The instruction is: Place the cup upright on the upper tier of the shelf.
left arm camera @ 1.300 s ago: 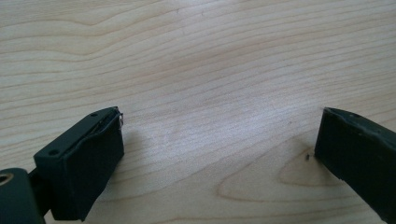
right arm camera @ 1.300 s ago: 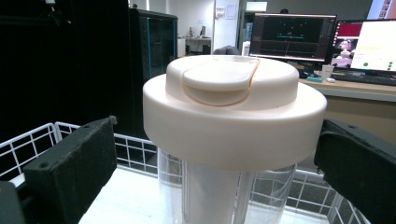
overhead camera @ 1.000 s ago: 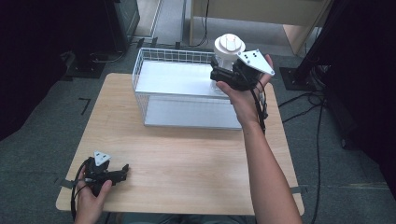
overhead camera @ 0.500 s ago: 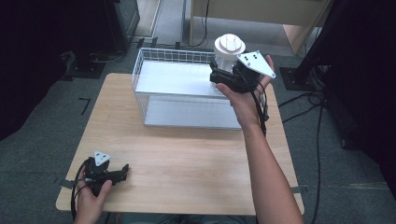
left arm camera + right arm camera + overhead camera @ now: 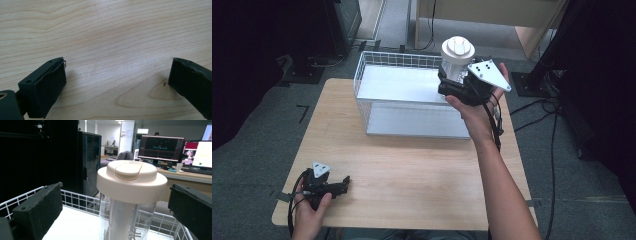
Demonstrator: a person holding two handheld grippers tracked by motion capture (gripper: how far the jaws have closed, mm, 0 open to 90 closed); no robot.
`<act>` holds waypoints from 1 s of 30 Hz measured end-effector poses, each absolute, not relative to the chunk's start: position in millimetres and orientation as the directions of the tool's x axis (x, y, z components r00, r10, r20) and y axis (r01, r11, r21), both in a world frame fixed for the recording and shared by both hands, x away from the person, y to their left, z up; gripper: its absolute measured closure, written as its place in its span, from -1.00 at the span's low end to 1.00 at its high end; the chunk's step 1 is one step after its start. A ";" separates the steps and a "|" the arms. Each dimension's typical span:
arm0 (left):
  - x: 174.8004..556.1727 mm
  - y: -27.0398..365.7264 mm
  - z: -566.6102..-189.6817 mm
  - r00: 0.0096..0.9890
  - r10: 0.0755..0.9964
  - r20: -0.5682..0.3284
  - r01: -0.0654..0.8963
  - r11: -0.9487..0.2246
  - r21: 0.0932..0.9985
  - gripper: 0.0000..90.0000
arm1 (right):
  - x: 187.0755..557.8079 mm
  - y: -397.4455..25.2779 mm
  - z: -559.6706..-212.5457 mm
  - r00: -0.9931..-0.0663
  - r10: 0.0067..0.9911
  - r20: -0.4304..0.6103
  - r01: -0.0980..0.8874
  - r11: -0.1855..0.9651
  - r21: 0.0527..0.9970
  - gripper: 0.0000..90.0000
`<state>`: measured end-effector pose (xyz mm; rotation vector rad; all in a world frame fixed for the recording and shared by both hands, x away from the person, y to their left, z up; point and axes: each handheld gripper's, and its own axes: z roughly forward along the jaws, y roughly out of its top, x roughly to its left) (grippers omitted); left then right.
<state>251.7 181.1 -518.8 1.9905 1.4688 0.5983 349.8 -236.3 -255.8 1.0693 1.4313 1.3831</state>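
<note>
Clear bottle (image 5: 456, 62) with a broad cream screw cap (image 5: 131, 180), upright over the right rear part of the white wire basket (image 5: 382, 60), which stands on the far half of the worktop (image 5: 412, 170). I have the right tongs (image 5: 451, 84) around the bottle's transparent body, below the cap; in the right gripper view the jaws stand apart on either side of the wall with a gap showing on each side, so they read as spread, and I cannot tell whether any pad touches lower down, out of frame. The left tongs (image 5: 343, 182) rest idle near the front left corner of the worktop, jaws wide apart over bare wood.

Handling, as I judge it: the body looks like rigid plastic, apparently empty and therefore light, smooth and likely slippery under the pads. The cap overhangs the body, so a hold just beneath it would give a ledge against slipping. Squeeze moderately; a thin wall may flex.
</note>
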 end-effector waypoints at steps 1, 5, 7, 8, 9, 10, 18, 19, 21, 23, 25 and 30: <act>251.7 181.1 -518.8 0.291 0.957 0.012 0.693 -0.219 0.687 -0.97 | 348.7 -236.8 -256.1 -0.274 0.962 -0.020 0.015 0.025 1.000 -1.00; 251.7 181.1 -518.8 0.291 0.957 0.012 0.693 -0.219 0.687 -0.97 | 341.4 -239.3 -258.4 -0.277 0.960 -0.032 0.009 0.035 0.999 -1.00; 251.7 181.1 -518.8 0.291 0.957 0.012 0.693 -0.219 0.687 -0.97 | 337.6 -240.8 -260.0 -0.279 0.960 -0.034 0.009 0.038 0.999 -1.00; 251.7 181.1 -518.8 0.291 0.957 0.012 0.693 -0.219 0.687 -0.97 | 336.3 -241.5 -260.6 -0.280 0.959 -0.037 0.008 0.041 0.999 -1.00; 251.7 181.1 -518.7 0.291 0.957 0.012 0.693 -0.219 0.687 -0.97 | 333.4 -242.8 -261.8 -0.278 0.960 -0.041 0.007 0.045 0.999 -1.00; 251.7 181.1 -518.7 0.291 0.957 0.012 0.693 -0.219 0.687 -0.97 | 332.0 -243.7 -262.3 -0.283 0.958 -0.042 0.006 0.046 0.999 -1.00; 251.7 181.1 -518.8 0.291 0.957 0.012 0.693 -0.219 0.687 -0.97 | 317.6 -250.7 -270.5 -0.292 0.955 -0.045 0.008 0.050 0.999 -1.00; 251.7 181.1 -518.8 0.290 0.957 0.012 0.693 -0.219 0.687 -0.97 | 315.1 -251.9 -272.1 -0.292 0.955 -0.045 0.008 0.050 0.999 -1.00; 251.7 181.0 -518.8 0.290 0.957 0.012 0.693 -0.219 0.687 -0.97 | 312.2 -254.0 -274.6 -0.297 0.954 -0.048 0.010 0.053 0.999 -1.00; 251.7 181.1 -518.8 0.290 0.957 0.012 0.693 -0.219 0.687 -0.97 | 308.5 -256.5 -278.0 -0.297 0.953 -0.052 0.012 0.058 0.998 -1.00; 251.7 181.1 -518.8 0.290 0.957 0.012 0.693 -0.219 0.687 -0.97 | 305.6 -258.6 -280.3 -0.298 0.953 -0.055 0.013 0.061 0.998 -1.00; 251.7 181.1 -518.8 0.290 0.957 0.012 0.693 -0.219 0.687 -0.97 | 297.7 -264.7 -286.1 -0.302 0.952 -0.057 0.015 0.064 0.998 -1.00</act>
